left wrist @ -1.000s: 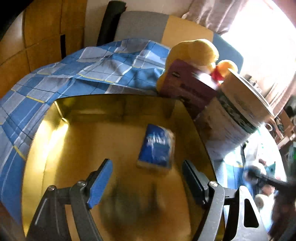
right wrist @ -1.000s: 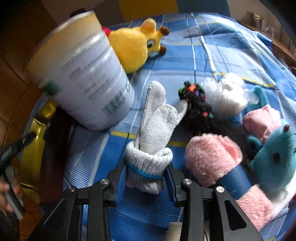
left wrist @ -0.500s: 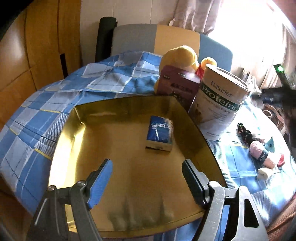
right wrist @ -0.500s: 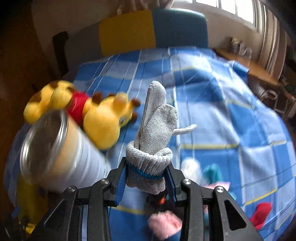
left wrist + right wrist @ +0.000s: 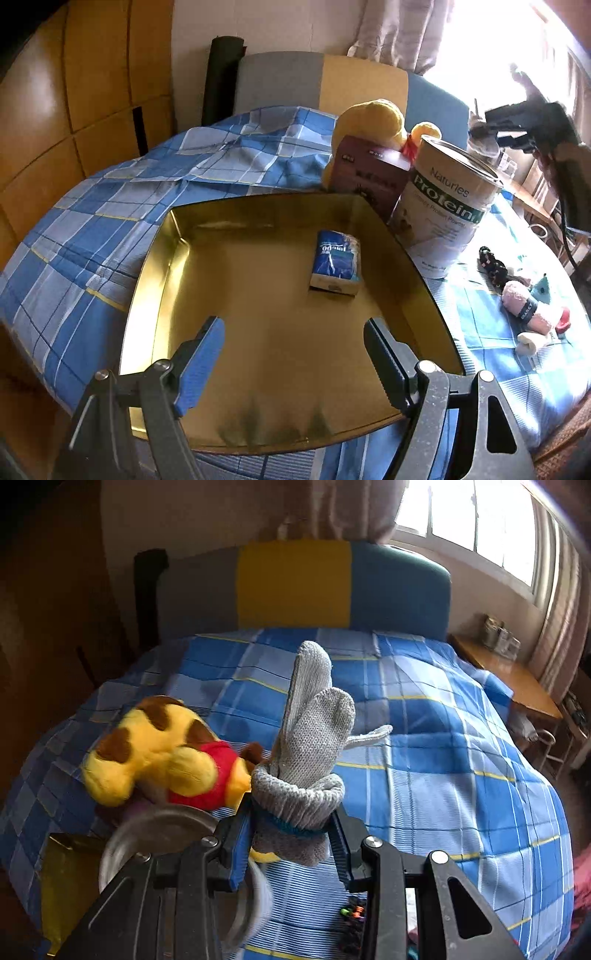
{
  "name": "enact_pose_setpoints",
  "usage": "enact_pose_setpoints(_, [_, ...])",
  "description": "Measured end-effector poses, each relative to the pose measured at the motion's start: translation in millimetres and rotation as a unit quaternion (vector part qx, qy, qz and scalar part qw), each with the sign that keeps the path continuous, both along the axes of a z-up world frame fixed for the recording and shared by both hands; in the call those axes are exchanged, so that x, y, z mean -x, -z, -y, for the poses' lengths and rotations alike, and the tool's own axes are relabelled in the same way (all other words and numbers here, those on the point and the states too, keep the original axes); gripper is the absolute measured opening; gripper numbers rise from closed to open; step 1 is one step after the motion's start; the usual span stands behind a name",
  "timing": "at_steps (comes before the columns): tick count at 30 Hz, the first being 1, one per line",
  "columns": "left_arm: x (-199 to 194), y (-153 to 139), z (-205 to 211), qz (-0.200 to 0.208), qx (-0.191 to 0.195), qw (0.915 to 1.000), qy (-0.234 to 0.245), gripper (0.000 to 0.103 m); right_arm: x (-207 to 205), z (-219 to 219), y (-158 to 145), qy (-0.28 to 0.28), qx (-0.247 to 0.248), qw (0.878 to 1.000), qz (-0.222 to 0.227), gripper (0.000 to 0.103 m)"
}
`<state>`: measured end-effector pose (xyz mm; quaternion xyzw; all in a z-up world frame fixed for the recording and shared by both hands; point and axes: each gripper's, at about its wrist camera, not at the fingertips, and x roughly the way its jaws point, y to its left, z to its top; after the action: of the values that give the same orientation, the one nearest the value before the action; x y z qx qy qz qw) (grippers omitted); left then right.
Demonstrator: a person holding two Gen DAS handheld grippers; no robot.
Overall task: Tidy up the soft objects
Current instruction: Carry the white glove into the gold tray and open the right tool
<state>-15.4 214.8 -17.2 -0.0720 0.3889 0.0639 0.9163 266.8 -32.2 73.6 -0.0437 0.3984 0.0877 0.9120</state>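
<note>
My right gripper [image 5: 291, 840] is shut on a grey knit glove [image 5: 306, 753] and holds it in the air above the bed, over the protein tin [image 5: 162, 830]. My left gripper [image 5: 293, 350] is open and empty above the near part of a gold tray [image 5: 155, 266]. A blue packet [image 5: 335, 266] lies in the tray. A yellow plush giraffe [image 5: 166, 757] lies on the blue checked bedcover, behind the tin. Pink rolled socks [image 5: 526, 306] and other small soft things lie to the right of the tray.
A white protein tin [image 5: 447, 218] and a maroon box [image 5: 365, 173] stand at the tray's far right corner. A black beaded thing [image 5: 489, 264] lies beside the tin. The headboard [image 5: 295, 587] is at the back, with a wooden side table [image 5: 509, 672] at the right.
My right gripper has lifted the glove up and swung it left above the tin and toward the tray. My left gripper has drawn back from the tray, still open.
</note>
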Motion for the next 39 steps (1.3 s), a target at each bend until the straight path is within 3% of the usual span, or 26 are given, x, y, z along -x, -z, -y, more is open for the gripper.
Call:
enact_pose_setpoints(10, [7, 0, -1, -0.002, 0.001, 1.0000, -0.006, 0.082, 16, -36, -25, -0.045, -0.021, 0.998, 0.041, 0.037])
enact_pose_setpoints(16, [8, 1, -3, -0.004, 0.003, 1.0000, -0.008, 0.082, 44, -81, -38, -0.135, -0.030, 0.989, 0.056, 0.037])
enact_pose_setpoints(21, [11, 3, -7, -0.006, 0.005, 0.9999, -0.015, 0.082, 80, -122, -30, -0.213, -0.019, 0.976, 0.047, 0.037])
enact_pose_setpoints(26, [15, 6, -14, -0.008, 0.016, 0.9995, -0.024, 0.084, 123, -152, -5, -0.281, -0.007, 0.960, 0.013, 0.037])
enact_pose_setpoints(31, [21, 7, -31, -0.004, 0.022, 0.9985, -0.049, 0.086, 158, -160, 41, -0.329, 0.028, 0.943, -0.050, 0.037])
enact_pose_setpoints(39, [26, 14, -55, -0.012, 0.033, 0.9957, -0.086, 0.086, 170, -161, 126, -0.318, 0.106, 0.929, -0.159, 0.037])
